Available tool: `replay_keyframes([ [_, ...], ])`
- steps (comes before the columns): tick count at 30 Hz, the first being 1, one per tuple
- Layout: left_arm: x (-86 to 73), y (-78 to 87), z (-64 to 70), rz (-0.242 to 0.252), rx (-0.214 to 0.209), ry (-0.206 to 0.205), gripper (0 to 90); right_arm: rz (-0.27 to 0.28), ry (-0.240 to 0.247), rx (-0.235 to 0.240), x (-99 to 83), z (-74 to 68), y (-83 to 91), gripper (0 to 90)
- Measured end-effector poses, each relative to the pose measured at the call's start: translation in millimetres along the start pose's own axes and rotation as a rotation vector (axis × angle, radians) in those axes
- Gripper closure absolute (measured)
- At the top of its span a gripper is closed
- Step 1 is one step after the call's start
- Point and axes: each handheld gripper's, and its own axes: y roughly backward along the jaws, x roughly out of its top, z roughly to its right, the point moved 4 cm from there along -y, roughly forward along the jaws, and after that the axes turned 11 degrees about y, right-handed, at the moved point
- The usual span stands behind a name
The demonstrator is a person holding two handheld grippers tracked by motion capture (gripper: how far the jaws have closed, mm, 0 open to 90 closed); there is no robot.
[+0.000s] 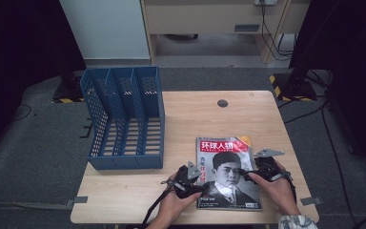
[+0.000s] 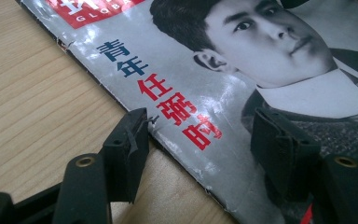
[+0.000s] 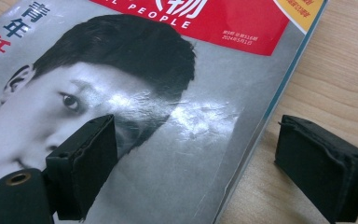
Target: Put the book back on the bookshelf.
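Observation:
A magazine point(image 1: 226, 171) with a red title band and a black-and-white portrait lies flat on the wooden table point(image 1: 195, 114), near its front right. My left gripper point(image 1: 196, 177) is at the magazine's left edge, open, one jaw over bare wood and the other over the cover point(image 2: 223, 93). At the magazine's right edge my right gripper point(image 1: 256, 171) is open too, straddling that edge, with one jaw above the cover point(image 3: 168, 140) and the other above the table. Neither gripper holds anything.
A blue plastic file rack point(image 1: 124, 119) with three upright slots stands on the table's left half. A small round hole point(image 1: 222, 103) sits near the far edge. Bare wood lies between the rack and the magazine. Cables run on the floor behind.

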Motion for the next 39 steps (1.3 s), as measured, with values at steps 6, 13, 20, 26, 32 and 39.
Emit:
replay_keyframes([
  [6,-0.9,-0.1,-0.4,0.01,-0.004,-0.005,36.4,0.006,0.015,0.007,1.2,-3.3,-0.8,14.1],
  [13,-1.2,-0.3,-0.2,0.014,-0.004,-0.005,36.3,0.048,-0.012,0.009,3.9,-2.8,5.0,21.0],
  [20,-1.2,-0.3,-0.1,0.014,-0.003,-0.004,36.3,0.149,-0.047,0.025,11.2,-4.8,21.0,33.7],
  [26,-1.3,-0.3,-0.1,0.014,-0.003,-0.004,36.4,0.184,-0.023,0.036,16.6,-14.4,29.2,37.1],
  [32,-1.2,-0.3,-0.1,0.014,-0.003,-0.004,36.4,0.14,0.021,0.044,13.8,-22.8,29.0,39.0],
  [39,-1.2,-0.4,0.0,0.015,-0.002,-0.004,36.4,0.082,0.036,0.038,8.3,-22.2,17.1,34.3],
])
